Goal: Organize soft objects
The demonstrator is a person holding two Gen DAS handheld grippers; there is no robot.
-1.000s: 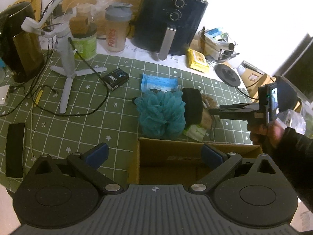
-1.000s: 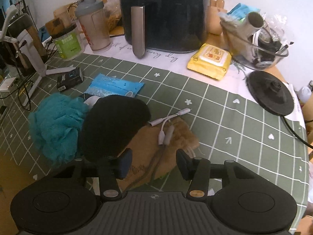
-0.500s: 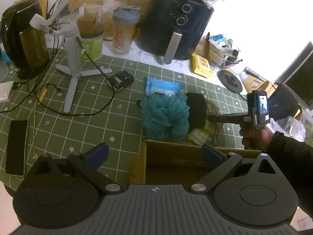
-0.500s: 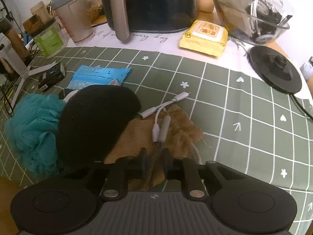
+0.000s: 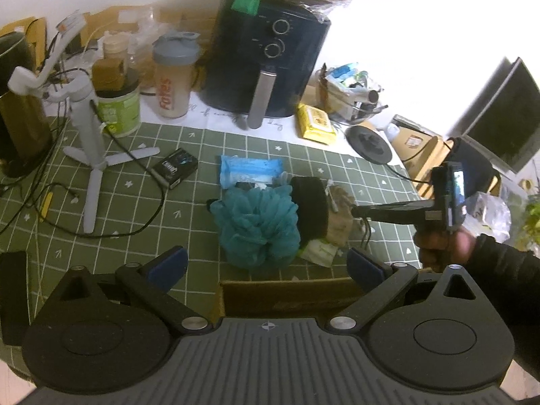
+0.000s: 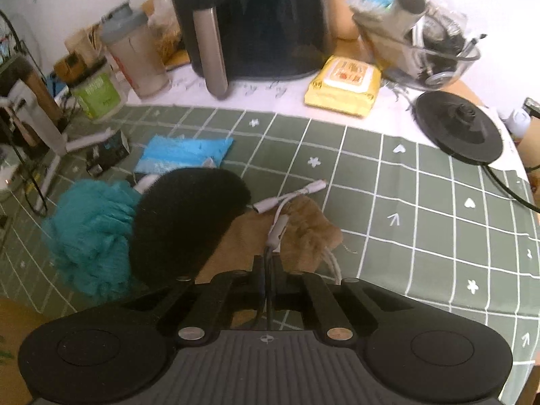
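Right gripper (image 6: 268, 266) pinches the brown pouch (image 6: 297, 233) beside black pad (image 6: 185, 222).

A table is covered by a green grid cloth (image 5: 135, 202). At its middle a teal pouf (image 5: 258, 226), a black pad (image 5: 310, 206) and a brown pouch (image 6: 303, 233) are crowded together. A blue packet (image 5: 249, 170) lies just beyond. Far back, an air fryer (image 5: 266, 60), a shaker (image 5: 172, 74) and yellow wipes (image 6: 344, 82) are set. A cardboard box (image 5: 287, 295) sits near.
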